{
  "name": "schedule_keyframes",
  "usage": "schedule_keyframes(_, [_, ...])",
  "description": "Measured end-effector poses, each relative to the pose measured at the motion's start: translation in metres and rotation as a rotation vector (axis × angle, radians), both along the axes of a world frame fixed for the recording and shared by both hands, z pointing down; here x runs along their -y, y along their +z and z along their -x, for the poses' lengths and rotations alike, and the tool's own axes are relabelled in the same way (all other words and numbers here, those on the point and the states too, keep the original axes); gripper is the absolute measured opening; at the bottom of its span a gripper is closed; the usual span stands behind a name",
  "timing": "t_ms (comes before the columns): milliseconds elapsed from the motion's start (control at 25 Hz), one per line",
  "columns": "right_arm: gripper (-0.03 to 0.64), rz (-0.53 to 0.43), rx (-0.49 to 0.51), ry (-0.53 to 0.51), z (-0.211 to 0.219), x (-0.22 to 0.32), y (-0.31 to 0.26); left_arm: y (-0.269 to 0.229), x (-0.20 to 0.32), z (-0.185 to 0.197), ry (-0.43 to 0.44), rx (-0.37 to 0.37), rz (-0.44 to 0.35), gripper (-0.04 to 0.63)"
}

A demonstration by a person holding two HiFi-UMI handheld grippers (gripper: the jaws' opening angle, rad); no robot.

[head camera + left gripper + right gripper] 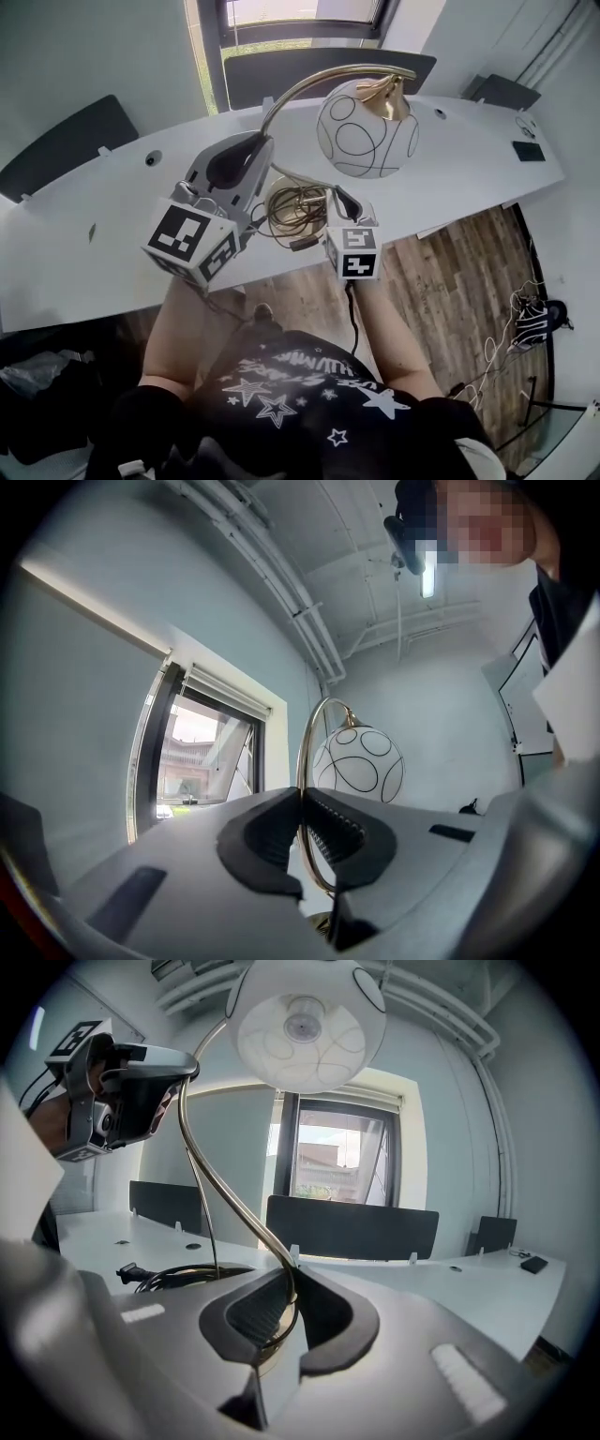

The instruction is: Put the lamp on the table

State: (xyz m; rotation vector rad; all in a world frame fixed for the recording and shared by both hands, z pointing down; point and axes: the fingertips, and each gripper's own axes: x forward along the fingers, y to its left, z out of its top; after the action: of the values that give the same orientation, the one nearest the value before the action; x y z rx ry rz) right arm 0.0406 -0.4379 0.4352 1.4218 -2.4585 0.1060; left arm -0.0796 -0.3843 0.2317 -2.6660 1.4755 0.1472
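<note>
All views (the head's looks steeply down) share the lamp.

surface: long white tabletop | set in it: round cable grommet | lying on it: coiled black cord near the front edge; flat black device at the far right

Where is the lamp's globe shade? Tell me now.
Head view, upper centre-right: the globe shade hangs over the white table, just right of the left gripper shut on the brass arm and above the right gripper.
</note>
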Motion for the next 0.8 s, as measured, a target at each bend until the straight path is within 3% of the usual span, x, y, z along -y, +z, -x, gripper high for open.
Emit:
schedule_keyframes(320, [0.037,0.006,-0.002,-0.020,0.004,-0.002,0.001,0.001,-0.002,0.003,-0.004,0.004,-0.002,0.031])
schedule_keyframes(680, [0.037,0.054,-0.020,-0.026,0.038,0.033,0.016,0.013,0.033,0.032,-0.009,0.021,0.002,0.031])
schedule_keyframes(800, [0.037,0.065,-0.028,-0.045,0.056,0.069,0.033,0.029,0.068,0.052,-0.029,0.016,0.013,0.031])
